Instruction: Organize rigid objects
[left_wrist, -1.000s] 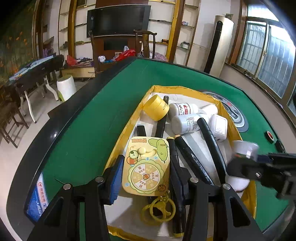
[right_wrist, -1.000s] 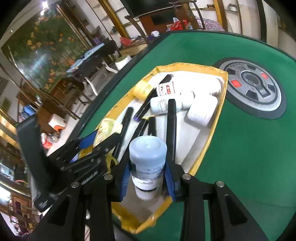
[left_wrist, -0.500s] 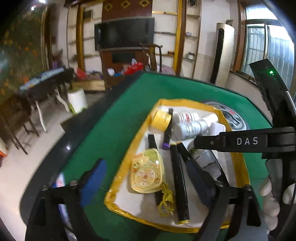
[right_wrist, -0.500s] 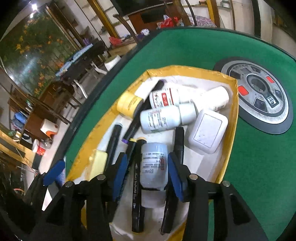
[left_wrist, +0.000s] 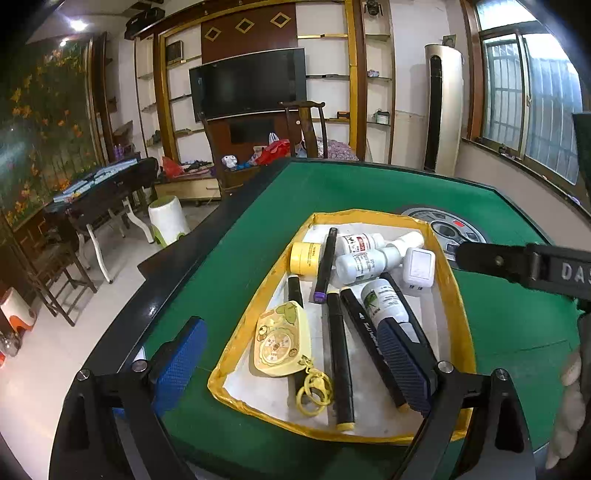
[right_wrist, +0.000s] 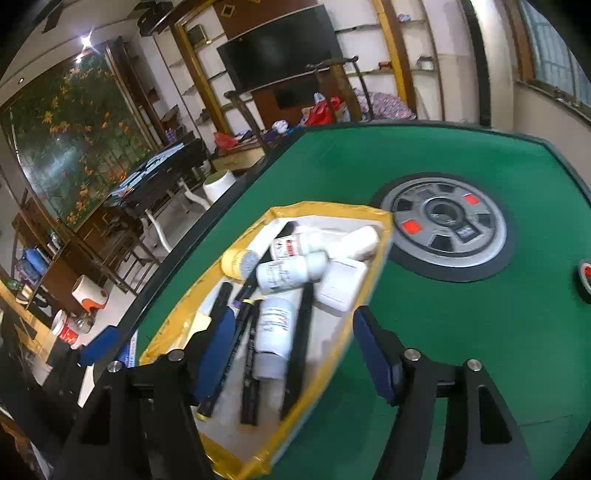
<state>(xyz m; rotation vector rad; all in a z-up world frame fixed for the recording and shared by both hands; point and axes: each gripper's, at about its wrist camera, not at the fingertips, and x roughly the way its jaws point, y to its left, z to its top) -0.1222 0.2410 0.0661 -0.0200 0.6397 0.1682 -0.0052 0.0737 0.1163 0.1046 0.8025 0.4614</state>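
Green felt table (left_wrist: 258, 229) carries a yellow-rimmed tray (left_wrist: 456, 295); both tools (left_wrist: 291, 354) (right_wrist: 295, 354) gape, empty.

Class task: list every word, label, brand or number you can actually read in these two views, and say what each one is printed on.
"DAS": white letters, cut off at the frame edge, on the right gripper's black arm, seen in the left wrist view.
Bottle labels, marker print, yellow keychain toy's dial: too small or blurred to read.

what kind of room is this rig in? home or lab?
Most likely a home living room, not a lab. A wall-mounted TV sits in built-in shelving, a wooden chair stands beside it, and the work surface is a green felt mahjong table with its central control dial.
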